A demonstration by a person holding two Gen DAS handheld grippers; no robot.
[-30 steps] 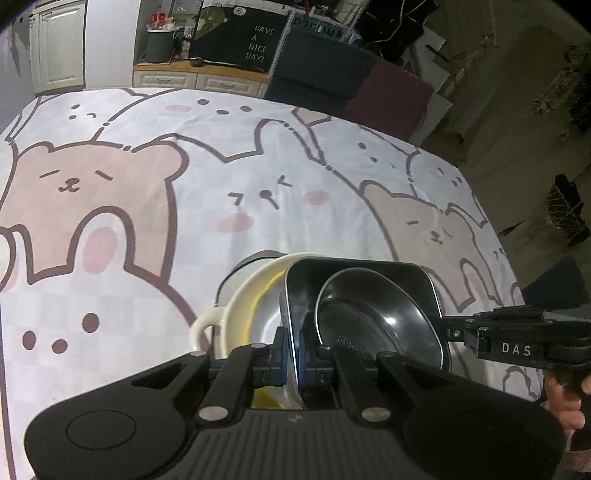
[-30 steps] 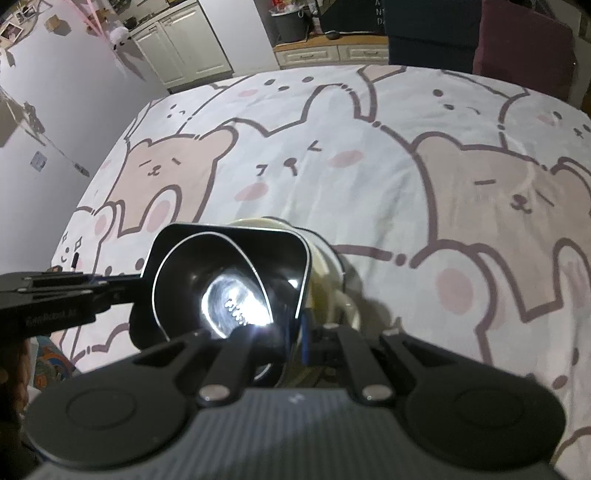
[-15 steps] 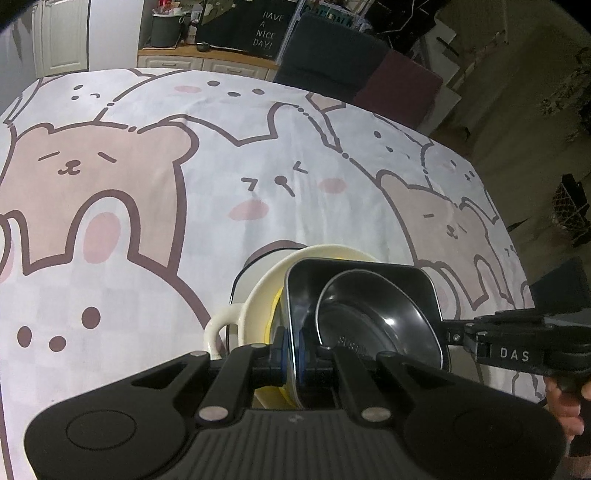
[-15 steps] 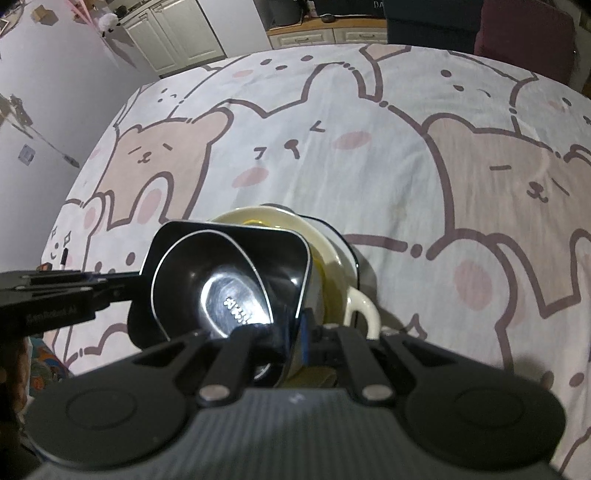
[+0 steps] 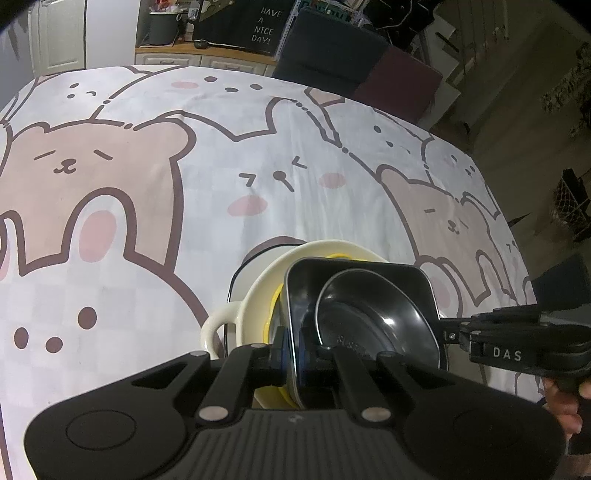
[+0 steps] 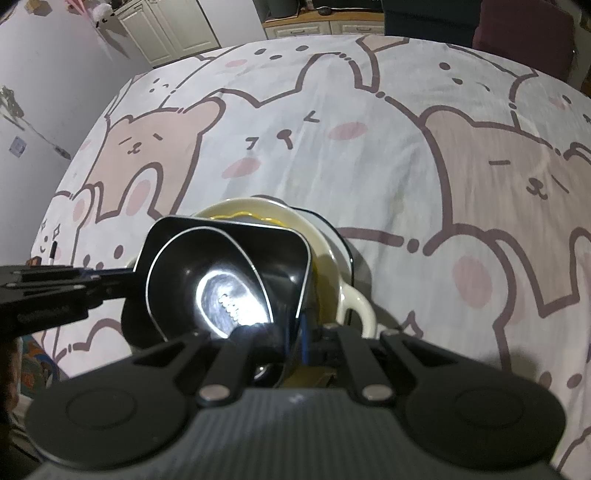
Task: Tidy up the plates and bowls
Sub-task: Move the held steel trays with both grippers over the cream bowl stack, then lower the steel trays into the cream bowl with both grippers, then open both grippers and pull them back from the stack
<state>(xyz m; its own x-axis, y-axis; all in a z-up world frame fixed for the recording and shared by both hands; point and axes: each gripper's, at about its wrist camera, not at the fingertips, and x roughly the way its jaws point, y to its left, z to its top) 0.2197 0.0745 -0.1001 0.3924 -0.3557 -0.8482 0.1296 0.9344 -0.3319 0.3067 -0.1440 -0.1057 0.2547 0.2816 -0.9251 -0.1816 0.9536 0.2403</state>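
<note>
Dim indoor light, cool cast. Both views fisheye: straight edges bow, corners go black. Hard white glare sits in the round black bowl [image 6: 236, 295] on the right wrist view, washing out its base. Soft shadow falls right of the cream bowl [image 6: 332, 266]. Background room dark, grainy. Cartoon cloth [image 5: 184, 184] evenly lit, slightly soft.

surface: bear-print cloth [image 5: 258, 166] | back: white cabinets [image 6: 166, 26], dark chairs [image 5: 332, 48] | light: dim
</note>
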